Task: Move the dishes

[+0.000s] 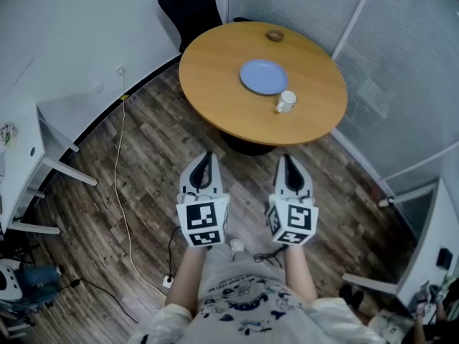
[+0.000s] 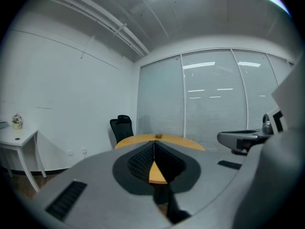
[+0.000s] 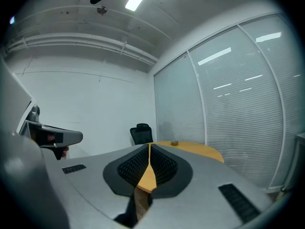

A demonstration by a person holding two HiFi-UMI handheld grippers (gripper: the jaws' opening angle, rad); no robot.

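Lying well beyond fingers | plate, mug | left gripper, right gripper closed

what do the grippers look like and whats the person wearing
Both the left gripper and right gripper have pale grey tapered shells, black ribbed pads, and a white cube with black square markers at the back. The person wears a white short-sleeved shirt with dark print.

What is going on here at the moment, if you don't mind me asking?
A person stands short of the round table, holding the left gripper and right gripper out side by side, both shut and empty. A blue plate, a white mug and a small brown object sit on the table, none of them being touched.
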